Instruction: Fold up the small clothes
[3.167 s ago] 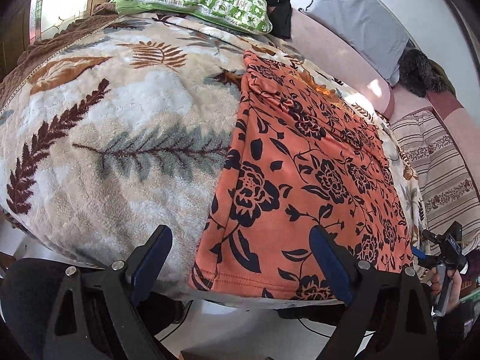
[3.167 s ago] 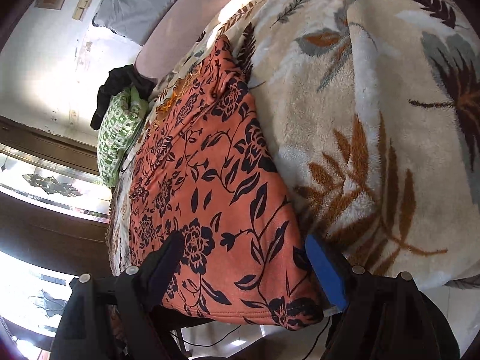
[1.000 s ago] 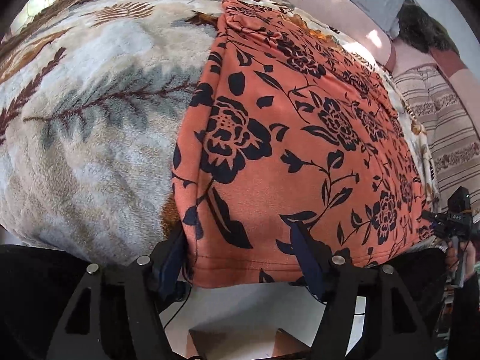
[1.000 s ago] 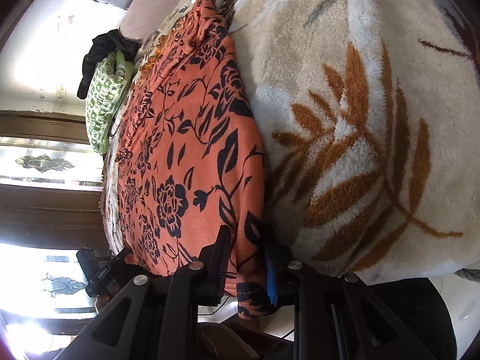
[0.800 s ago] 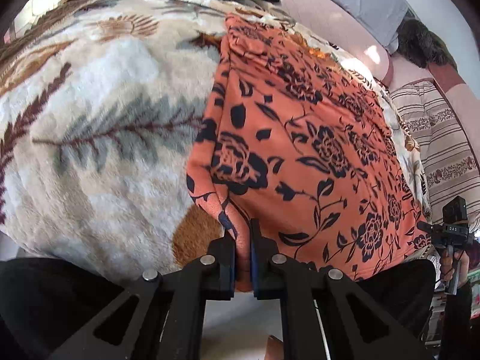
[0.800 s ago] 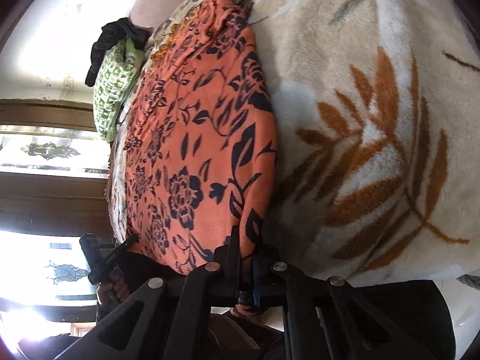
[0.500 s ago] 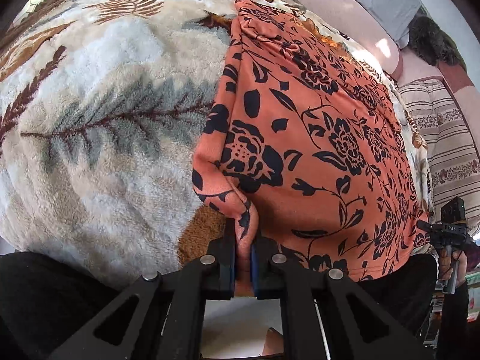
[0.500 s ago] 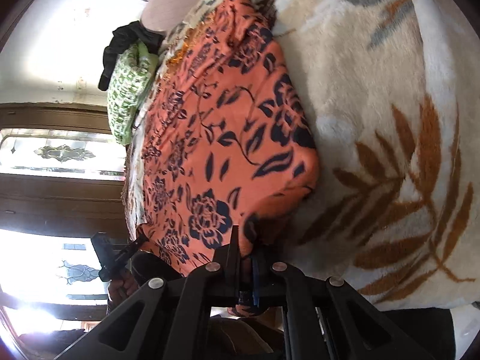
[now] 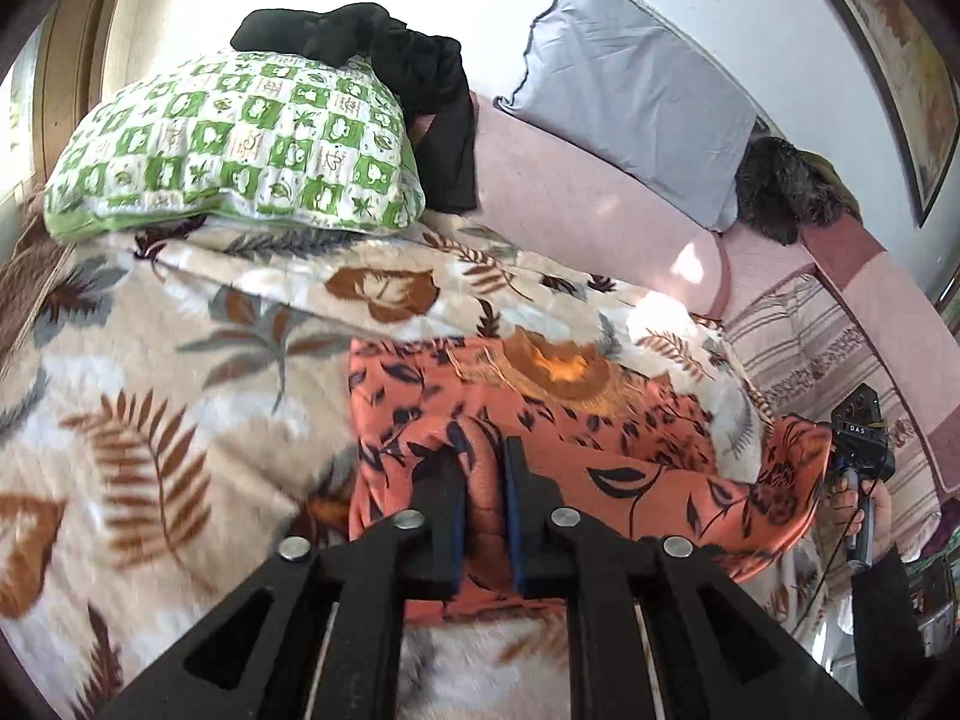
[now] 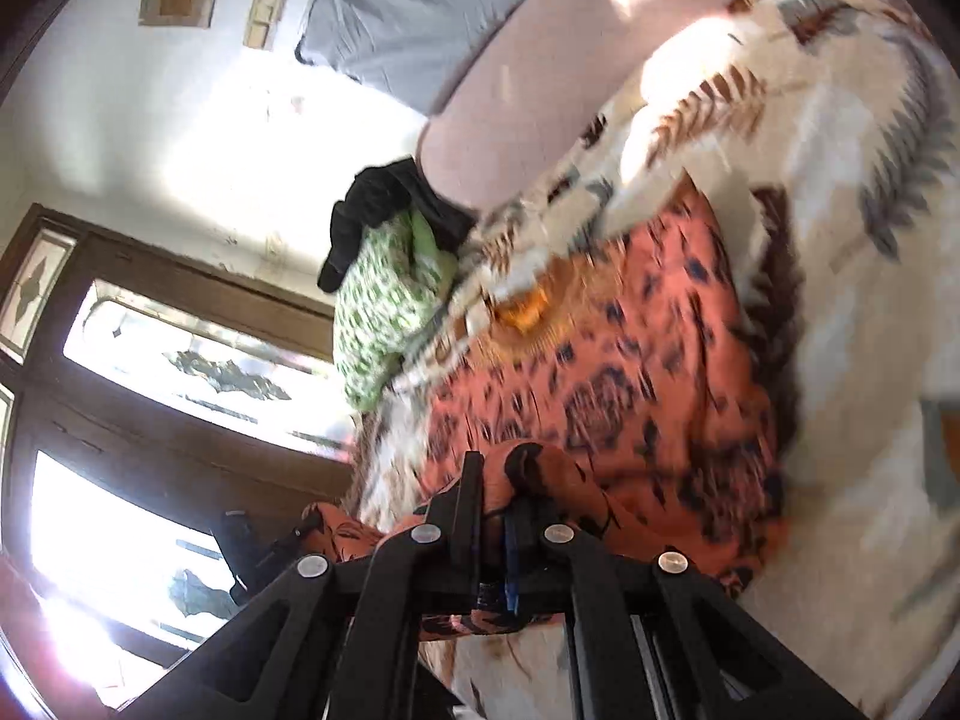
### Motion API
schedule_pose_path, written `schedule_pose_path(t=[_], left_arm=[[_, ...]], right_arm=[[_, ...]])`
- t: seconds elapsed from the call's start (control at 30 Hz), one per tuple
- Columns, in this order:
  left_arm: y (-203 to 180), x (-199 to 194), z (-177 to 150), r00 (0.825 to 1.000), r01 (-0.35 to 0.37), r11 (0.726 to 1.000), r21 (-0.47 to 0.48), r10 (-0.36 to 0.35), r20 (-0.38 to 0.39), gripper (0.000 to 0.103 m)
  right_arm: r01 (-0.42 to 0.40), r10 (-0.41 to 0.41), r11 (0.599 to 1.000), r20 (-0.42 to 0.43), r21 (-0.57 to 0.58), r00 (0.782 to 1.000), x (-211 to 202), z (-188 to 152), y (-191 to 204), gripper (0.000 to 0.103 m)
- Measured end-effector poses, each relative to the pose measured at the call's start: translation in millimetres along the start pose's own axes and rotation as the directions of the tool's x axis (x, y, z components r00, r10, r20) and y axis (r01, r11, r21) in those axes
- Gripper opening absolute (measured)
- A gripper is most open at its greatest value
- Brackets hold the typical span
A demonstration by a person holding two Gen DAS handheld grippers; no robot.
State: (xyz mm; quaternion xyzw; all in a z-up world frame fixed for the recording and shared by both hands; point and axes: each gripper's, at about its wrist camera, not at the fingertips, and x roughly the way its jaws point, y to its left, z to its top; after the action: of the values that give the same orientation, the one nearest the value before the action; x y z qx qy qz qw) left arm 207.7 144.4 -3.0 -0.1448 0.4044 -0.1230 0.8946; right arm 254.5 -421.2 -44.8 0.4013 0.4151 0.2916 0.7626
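Fabric fills both claws. Nearest the left wrist lens, the left gripper (image 9: 483, 468) has a bunched corner of the orange garment with a dark navy flower-and-vine print (image 9: 630, 438) between its black fingers; its jaws are opening, yet cloth sits in the gap and the pads appear to touch it on both sides. The right gripper (image 10: 493, 489) is pinched nearly closed on the opposite corner, a knot of orange cloth bulging out above its fingertips. Between the two grips the lifted hem sags in a shallow curve — a thin, limp knit by the look of it, light, and likely to slump or crease wherever it is unsupported. The two hem corners look like the right places to take hold, as they keep the edge taut and square, while a grip nearer the middle would probably let the sides droop. The rest of the garment lies flat just beyond, doubled over itself on the cream fleece blanket with brown and grey leaf motifs (image 9: 180, 372). Farther back rest a green-and-white checked pillow (image 9: 240, 144) with a crumpled black garment (image 9: 414, 72) draped over it — and a pale grey cushion (image 9: 630, 108) leaning on the white wall.
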Motion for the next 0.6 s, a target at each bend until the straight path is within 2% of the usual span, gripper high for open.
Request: schedule_pose_path(t=[0.03,0.07,0.1,0.13,0.17,0.2,0.27,0.4,0.47,0.53,0.57,0.6], left_arm=[[6.6,27.6,9.5,0.998,-0.05,0.999,0.004,0.05,-0.025,0.06],[15.7,54.7,14.1,0.991,-0.123,0.992,-0.002,0.123,-0.052,0.094],[26.4,75.8,14.5,0.981,-0.186,0.982,0.003,0.186,-0.055,0.095],[36.1,90.2,11.0,0.971,-0.235,0.972,-0.002,0.234,-0.054,0.095],[45.2,97.6,5.8,0.962,-0.266,0.964,-0.012,0.265,-0.065,0.095],[51.5,97.5,-0.9,0.961,-0.268,0.963,-0.028,0.265,-0.077,0.095],[58.1,79.5,-19.8,0.979,-0.201,0.979,-0.046,0.198,-0.052,0.095],[45.9,51.6,-66.3,0.993,-0.094,0.995,0.013,0.095,-0.063,0.095],[38.4,61.9,-81.9,0.99,-0.078,0.997,0.006,0.079,-0.118,0.095],[34.8,85.7,-92.4,0.978,-0.065,0.998,-0.012,0.062,-0.198,0.095],[33.3,95.8,-95.2,0.972,-0.076,0.997,-0.027,0.068,-0.225,0.089],[28.6,98.7,-96.0,0.971,-0.122,0.992,-0.012,0.117,-0.207,0.059]], right_arm=[[0.036,-0.036,0.999,0.001,-0.005,0.999,18.8,18.3,-5.5,0.015],[0.11,-0.11,0.994,-0.014,-0.012,0.994,40.2,30.8,-13.1,0.023],[0.203,-0.203,0.979,-0.004,0.015,0.979,54.1,37.1,-25.3,0.051],[0.257,-0.258,0.965,0.018,0.058,0.966,59.5,36.2,-37.5,0.079],[0.258,-0.26,0.963,0.03,0.08,0.965,63.0,30.3,-46.6,0.079],[0.245,-0.247,0.966,0.02,0.08,0.969,59.2,24.0,-54.7,0.079],[0.304,-0.304,0.953,0.011,0.013,0.953,52.0,5.0,-58.1,0.079],[0.39,-0.399,0.911,-0.042,-0.138,0.916,46.2,-20.0,-63.1,0.079],[0.418,-0.437,0.886,-0.058,-0.2,0.898,54.3,-22.7,-66.1,0.079],[0.41,-0.432,0.892,-0.09,-0.192,0.897,65.6,-20.1,-71.6,0.077],[0.404,-0.428,0.897,-0.125,-0.179,0.895,73.1,-20.7,-74.9,0.074],[0.425,-0.452,0.886,-0.14,-0.186,0.881,80.0,-22.4,-73.4,0.066]])
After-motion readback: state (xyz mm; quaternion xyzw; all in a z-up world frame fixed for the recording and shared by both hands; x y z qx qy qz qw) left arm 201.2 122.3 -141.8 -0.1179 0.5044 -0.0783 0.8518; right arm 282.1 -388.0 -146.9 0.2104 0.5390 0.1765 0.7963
